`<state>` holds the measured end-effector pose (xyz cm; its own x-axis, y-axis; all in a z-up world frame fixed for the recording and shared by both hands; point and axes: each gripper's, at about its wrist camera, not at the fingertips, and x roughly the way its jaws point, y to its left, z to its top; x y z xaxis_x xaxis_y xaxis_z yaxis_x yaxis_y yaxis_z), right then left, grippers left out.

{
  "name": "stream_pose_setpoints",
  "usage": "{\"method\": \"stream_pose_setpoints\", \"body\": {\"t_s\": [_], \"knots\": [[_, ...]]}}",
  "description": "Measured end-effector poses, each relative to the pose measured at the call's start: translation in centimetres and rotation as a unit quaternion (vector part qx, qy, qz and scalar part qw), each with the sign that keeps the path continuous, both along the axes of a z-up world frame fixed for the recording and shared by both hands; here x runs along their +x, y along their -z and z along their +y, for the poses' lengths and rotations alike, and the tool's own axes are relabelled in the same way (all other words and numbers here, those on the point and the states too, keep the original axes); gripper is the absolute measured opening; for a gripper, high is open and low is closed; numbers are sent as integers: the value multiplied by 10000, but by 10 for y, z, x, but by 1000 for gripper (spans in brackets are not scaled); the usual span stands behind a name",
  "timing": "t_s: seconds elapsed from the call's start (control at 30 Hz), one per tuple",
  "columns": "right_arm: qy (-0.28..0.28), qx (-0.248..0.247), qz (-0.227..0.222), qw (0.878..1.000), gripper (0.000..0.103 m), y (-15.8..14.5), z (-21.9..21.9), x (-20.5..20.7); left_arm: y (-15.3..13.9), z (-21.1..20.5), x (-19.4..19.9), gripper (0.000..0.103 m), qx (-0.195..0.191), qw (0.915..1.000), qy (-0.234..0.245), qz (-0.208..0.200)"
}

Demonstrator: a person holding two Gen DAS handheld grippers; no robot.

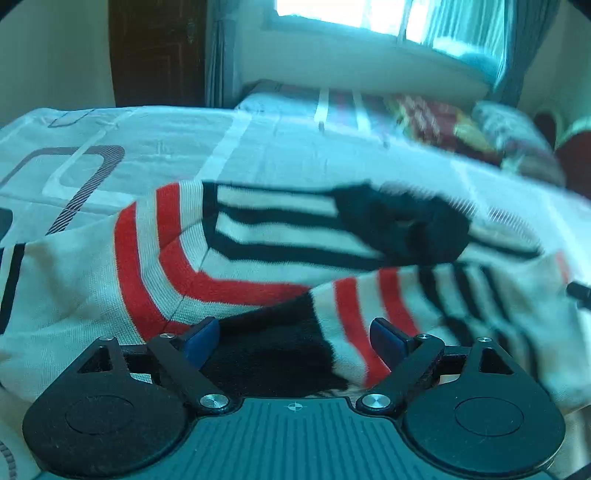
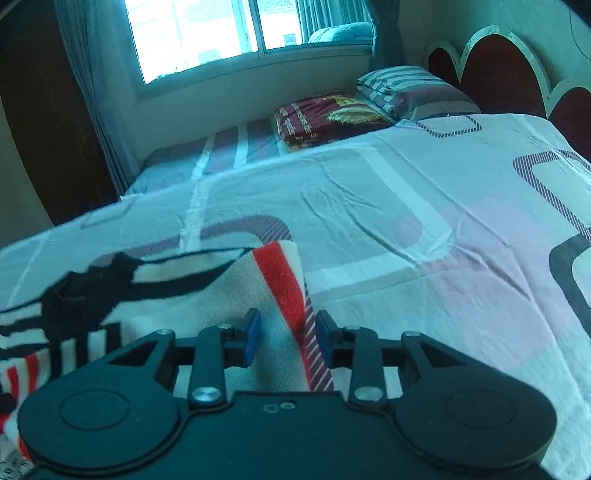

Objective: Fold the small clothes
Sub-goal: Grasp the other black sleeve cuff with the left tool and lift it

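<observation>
Striped garment (image 1: 258, 236), white with red and black bands, lies rumpled on the bed sheet (image 1: 280, 147). Left gripper (image 1: 293, 334) stands wide over a black patch of the cloth, pads clear of it. Right gripper (image 2: 286, 334) is narrow, the garment's red-striped edge between its blue pads (image 2: 252, 338); whether they pinch it, cannot tell. Pillows (image 2: 332, 118) sit near the window (image 2: 221, 33).
</observation>
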<state>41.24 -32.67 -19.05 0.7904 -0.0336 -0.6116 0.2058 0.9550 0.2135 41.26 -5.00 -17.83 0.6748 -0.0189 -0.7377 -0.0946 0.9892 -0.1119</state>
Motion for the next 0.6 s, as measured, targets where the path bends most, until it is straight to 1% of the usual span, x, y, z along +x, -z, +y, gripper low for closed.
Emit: {"method": "stream_pose_setpoints", "body": {"t_s": [0.03,0.07,0.1,0.13,0.17,0.23,0.27,0.33,0.4,0.47,0.53,0.57,0.6], "knots": [[-104,16,-32,9999,34,-4,5,-7,1,-1,0,88,84,10000,-3,2],[-251,-42,-9,9997,34,-5,13,-12,6,-1,5,88,185,9997,6,156],[-395,-145,45,9991,33,-3,22,-18,13,2,10,89,185,9994,-13,308],[-529,-218,118,9983,33,0,30,-23,16,3,10,93,216,9995,-41,243],[-659,-305,212,9971,32,5,36,-26,18,4,12,102,337,9989,-84,306],[-794,-679,485,9933,33,20,45,-27,18,12,13,102,135,9990,-135,413],[-798,-726,421,9933,32,19,45,-29,14,16,11,102,44,9986,-220,479],[-732,-503,412,9952,35,8,45,-31,4,27,-1,102,-244,9981,-335,461],[-874,-169,223,9958,49,-5,50,-39,-3,42,-18,102,-380,9972,-447,456],[-1046,-7,126,9944,56,-15,63,-45,-8,62,-36,102,-445,9961,-585,480],[-1316,108,57,9912,56,-22,83,-50,-8,87,-52,102,-411,9942,-826,547],[-1445,151,59,9894,56,-25,94,-51,-7,103,-61,102,-486,9924,-981,567],[-1595,204,62,9870,56,-26,107,-53,-6,121,-72,102,-656,9893,-1172,566]]}}
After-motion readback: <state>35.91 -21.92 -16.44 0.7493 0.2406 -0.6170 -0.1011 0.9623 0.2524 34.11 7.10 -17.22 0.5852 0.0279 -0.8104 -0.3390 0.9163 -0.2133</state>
